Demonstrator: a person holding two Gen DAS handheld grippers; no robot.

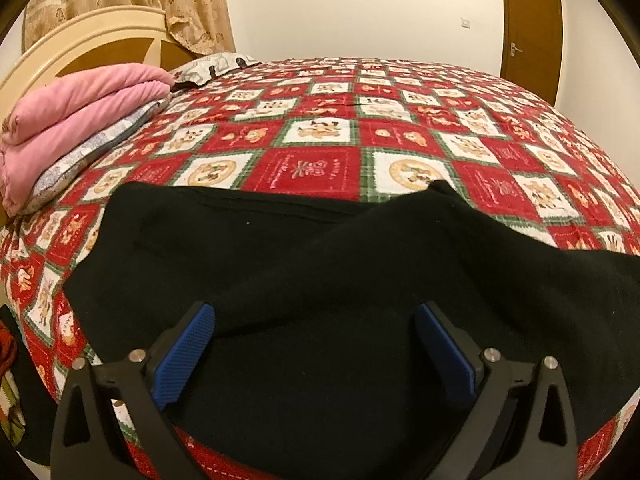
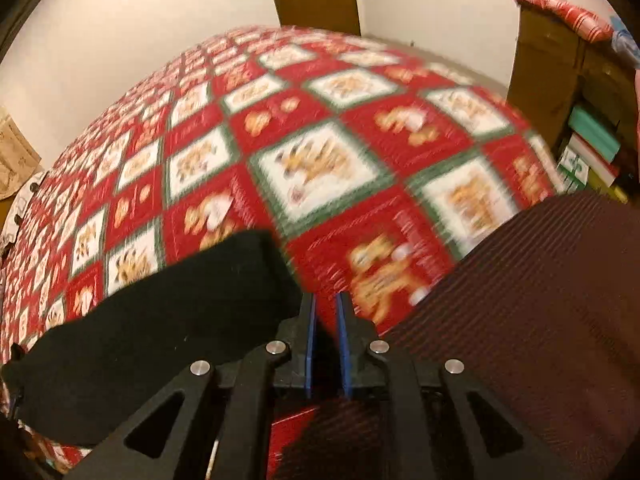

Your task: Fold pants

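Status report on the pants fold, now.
Left gripper open over black pants. Right gripper nearly shut, nothing visibly gripped. Pants spread on checked bedspread. Dark ribbed cloth lies to its right.

Black pants (image 1: 320, 280) (lower part) run off the frame's bottom edge.

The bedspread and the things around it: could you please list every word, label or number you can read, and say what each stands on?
None can be read.
Bedspread: pale script lines on the red squares, too small to read in the left wrist view, blurred in the right wrist view.
Boxes on the shelf beside the bed: green marks on white, too blurred to read.
Pants, pink blanket, door: no text visible.
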